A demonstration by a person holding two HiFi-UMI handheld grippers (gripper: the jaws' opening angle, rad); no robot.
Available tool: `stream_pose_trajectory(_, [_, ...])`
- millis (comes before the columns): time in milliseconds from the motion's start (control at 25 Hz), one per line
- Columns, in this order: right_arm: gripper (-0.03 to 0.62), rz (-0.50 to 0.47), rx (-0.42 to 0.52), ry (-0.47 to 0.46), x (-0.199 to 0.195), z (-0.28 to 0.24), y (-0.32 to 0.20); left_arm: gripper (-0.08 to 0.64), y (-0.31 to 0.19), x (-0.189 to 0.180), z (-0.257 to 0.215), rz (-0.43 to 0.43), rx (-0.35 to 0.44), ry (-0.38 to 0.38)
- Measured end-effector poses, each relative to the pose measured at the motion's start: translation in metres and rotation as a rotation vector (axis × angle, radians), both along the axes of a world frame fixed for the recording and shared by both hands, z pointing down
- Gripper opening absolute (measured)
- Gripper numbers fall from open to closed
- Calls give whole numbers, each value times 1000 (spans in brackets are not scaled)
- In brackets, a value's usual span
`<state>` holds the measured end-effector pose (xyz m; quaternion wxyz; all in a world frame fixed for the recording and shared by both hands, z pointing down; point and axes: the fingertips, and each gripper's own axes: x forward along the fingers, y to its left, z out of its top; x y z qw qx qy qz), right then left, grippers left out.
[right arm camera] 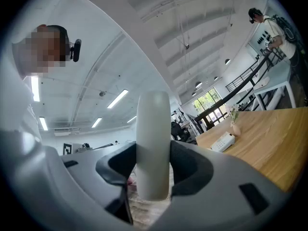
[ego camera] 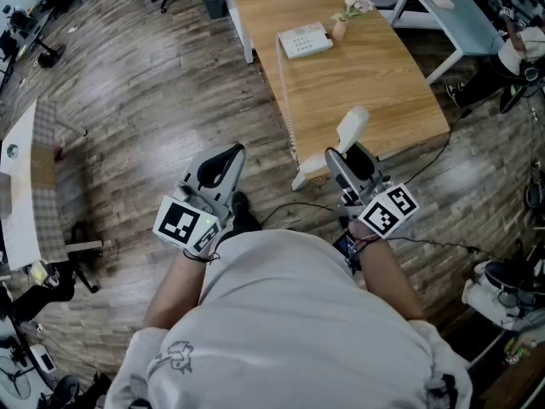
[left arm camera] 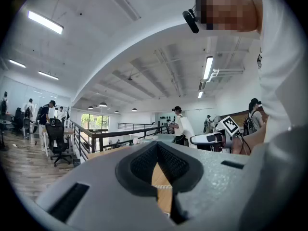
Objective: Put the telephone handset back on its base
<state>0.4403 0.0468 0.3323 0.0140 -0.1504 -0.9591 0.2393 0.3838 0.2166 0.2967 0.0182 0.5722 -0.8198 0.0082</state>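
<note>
Right jaws clamp handset (right arm camera: 153, 143), left jaws — closed

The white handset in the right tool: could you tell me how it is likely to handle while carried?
The handset looks like rigid moulded plastic, so it should stay stiff. Its smooth, rounded sides might slip or pivot in the right tool, as much of it sticks out beyond the grip. Slim, so probably light.

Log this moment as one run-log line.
left gripper: shut, empty | right gripper: fingers shut on handset | base: on table, handset not yet returned
</note>
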Motion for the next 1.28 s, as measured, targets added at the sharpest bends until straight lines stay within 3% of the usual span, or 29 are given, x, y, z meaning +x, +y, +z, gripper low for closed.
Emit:
stream_pose_trajectory(280, [222, 4, 19, 12, -7, 2, 1, 5, 0, -10, 3, -4, 8, 13])
stream_pose_trajectory(640, [222, 25, 69, 30, -44, 9, 12, 5, 13, -49, 15, -10, 7, 39])
stream_pose_trajectory(1280, [222, 134, 186, 99, -180, 12, 59, 5, 62, -206, 20, 67, 34, 77])
